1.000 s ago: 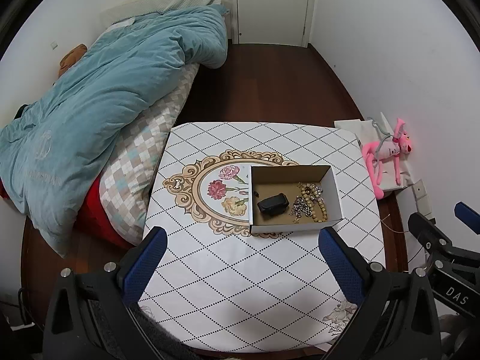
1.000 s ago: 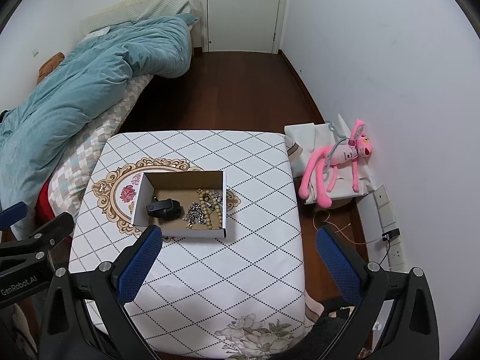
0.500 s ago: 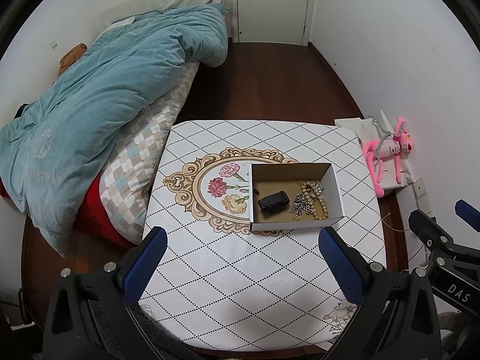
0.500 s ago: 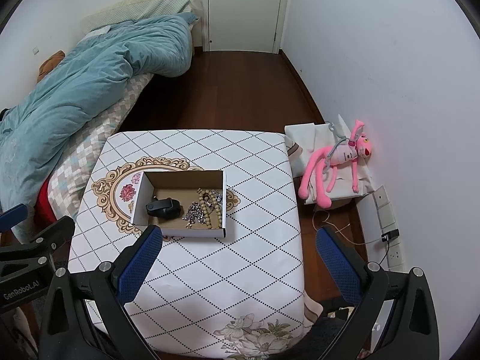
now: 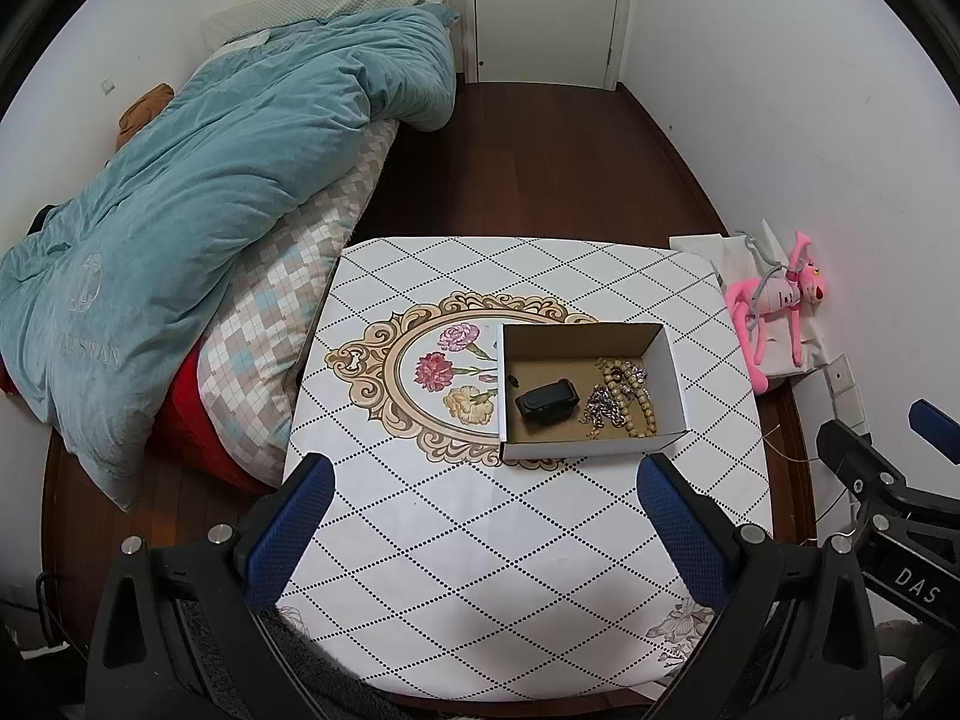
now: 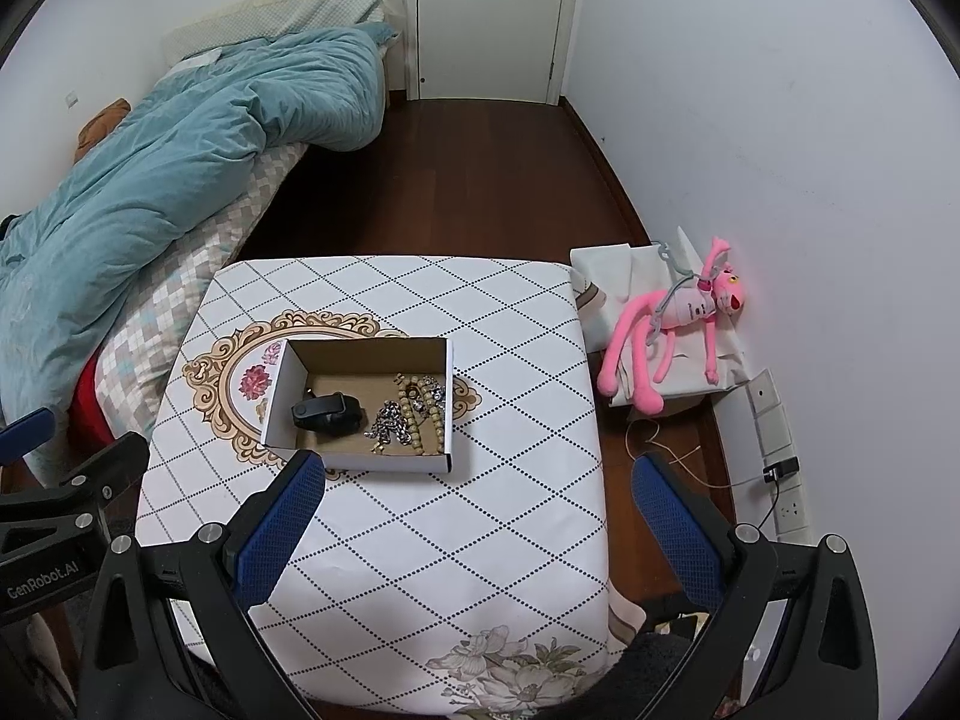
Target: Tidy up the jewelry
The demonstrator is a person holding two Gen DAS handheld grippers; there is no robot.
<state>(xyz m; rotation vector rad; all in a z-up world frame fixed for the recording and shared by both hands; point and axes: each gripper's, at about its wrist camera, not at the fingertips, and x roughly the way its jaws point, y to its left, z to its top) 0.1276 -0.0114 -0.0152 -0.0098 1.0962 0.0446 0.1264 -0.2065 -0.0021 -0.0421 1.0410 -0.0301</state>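
Note:
An open cardboard box (image 5: 672, 366) (image 6: 447, 372) sits on the table with the white diamond-pattern cloth (image 5: 480, 540) (image 6: 468, 528). Inside lie a black band-like item (image 5: 546, 399) (image 6: 327, 411), a silver chain (image 5: 600, 405) (image 6: 387, 423) and a beige bead strand (image 5: 630, 390) (image 6: 426, 408). My left gripper (image 5: 486, 480) is open and empty, held high above the table's near half. My right gripper (image 6: 477, 474) is open and empty, above the table's near right side. Each gripper shows at the edge of the other's view.
A bed with a teal duvet (image 5: 198, 198) (image 6: 168, 168) lies left of the table. A pink plush toy (image 5: 774, 300) (image 6: 678, 324) lies on white bags by the right wall. Wall sockets (image 6: 780, 456) are near the floor. A white door (image 6: 492, 18) is at the far end.
Both views have drawn slightly back and up from the table; the box looks a little smaller and farther. Both grippers stay open and empty.

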